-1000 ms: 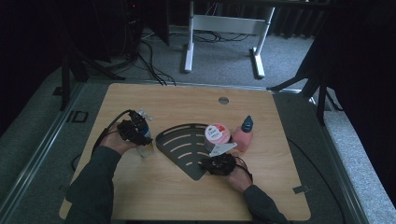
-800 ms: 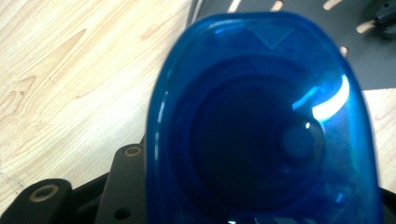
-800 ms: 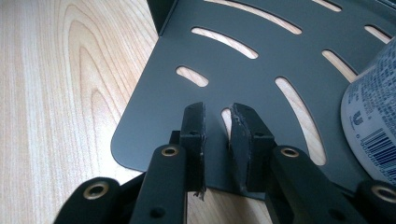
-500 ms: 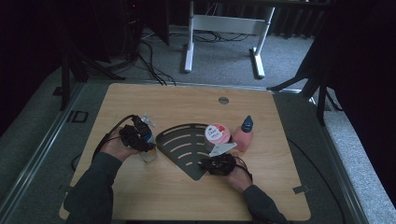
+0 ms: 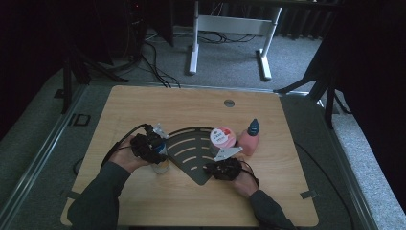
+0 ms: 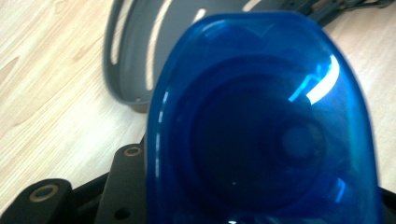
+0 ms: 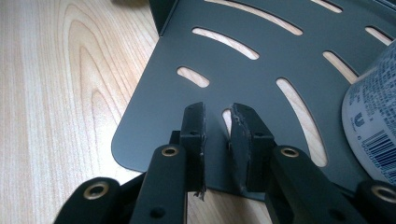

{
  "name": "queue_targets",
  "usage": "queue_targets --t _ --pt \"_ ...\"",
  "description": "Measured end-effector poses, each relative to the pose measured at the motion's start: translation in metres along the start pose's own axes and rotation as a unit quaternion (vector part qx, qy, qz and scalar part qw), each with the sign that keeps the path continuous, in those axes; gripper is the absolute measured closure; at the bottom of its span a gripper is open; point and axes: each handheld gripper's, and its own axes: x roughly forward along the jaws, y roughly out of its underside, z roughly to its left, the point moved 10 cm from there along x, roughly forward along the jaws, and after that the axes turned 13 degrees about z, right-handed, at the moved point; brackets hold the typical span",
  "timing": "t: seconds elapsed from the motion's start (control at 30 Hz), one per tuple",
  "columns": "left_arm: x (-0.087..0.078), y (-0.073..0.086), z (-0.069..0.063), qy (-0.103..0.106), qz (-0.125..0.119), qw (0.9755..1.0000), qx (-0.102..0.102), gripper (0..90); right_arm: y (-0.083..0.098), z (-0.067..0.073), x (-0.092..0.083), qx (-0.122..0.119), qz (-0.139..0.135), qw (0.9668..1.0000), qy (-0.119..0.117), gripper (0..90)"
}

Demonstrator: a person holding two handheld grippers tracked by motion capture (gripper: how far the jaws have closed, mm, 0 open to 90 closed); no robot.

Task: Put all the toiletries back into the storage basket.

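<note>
My left gripper (image 5: 149, 146) is shut on a small yellowish bottle (image 5: 160, 166), which it holds just left of the black fan-shaped slotted shelf (image 5: 189, 151). In the left gripper view the bottle's translucent blue cap (image 6: 261, 121) hides most of the jaws, with the shelf's curved edge (image 6: 126, 56) behind it. My right gripper (image 5: 225, 168) rests at the shelf's near corner. Its jaws (image 7: 217, 128) stand a narrow gap apart over the plate (image 7: 261, 60), with nothing between them. A white tub with a pink lid (image 5: 221, 137) stands on the shelf, and its label (image 7: 373, 121) is seen at the right.
A pink bottle with a dark cap (image 5: 250, 139) stands on the wooden table (image 5: 167, 103) just right of the shelf. A round cable hole (image 5: 229, 102) lies near the far edge. Cables trail from both grippers, and a white desk frame (image 5: 230, 28) stands on the floor beyond.
My left gripper has carried the bottle right and slightly nearer, closer to the shelf's left edge. The right gripper, the tub and the pink bottle have stayed put.
</note>
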Motion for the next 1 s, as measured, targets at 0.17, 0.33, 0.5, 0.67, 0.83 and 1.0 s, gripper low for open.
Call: queue_targets --t 0.17,0.33,0.5,0.67,0.83,1.0 --pt "0.0 -0.005 -0.009 0.004 -0.003 0.9999 0.011 54.8 0.0 0.0 0.0 -0.002 0.002 1.0 0.004 75.0" --pt "-0.001 -0.01 -0.019 0.014 -0.005 0.9995 0.027 54.8 0.0 0.001 0.0 -0.003 0.003 1.0 0.005 74.7" --pt "0.0 -0.015 -0.027 0.019 -0.007 0.9991 0.036 54.9 0.0 0.001 -0.001 -0.007 0.005 0.9999 0.008 74.1" --pt "0.001 -0.022 -0.036 0.026 -0.01 0.9985 0.047 54.8 0.0 0.003 -0.003 -0.009 0.004 0.9999 0.01 73.9" --pt "0.001 -0.031 -0.044 0.031 -0.013 0.9978 0.058 54.8 0.001 0.003 -0.006 -0.01 0.004 0.9999 0.011 73.9" --pt "0.003 -0.042 -0.051 0.033 -0.015 0.9972 0.066 54.8 0.004 0.002 -0.012 -0.009 0.001 0.9998 0.016 73.9"
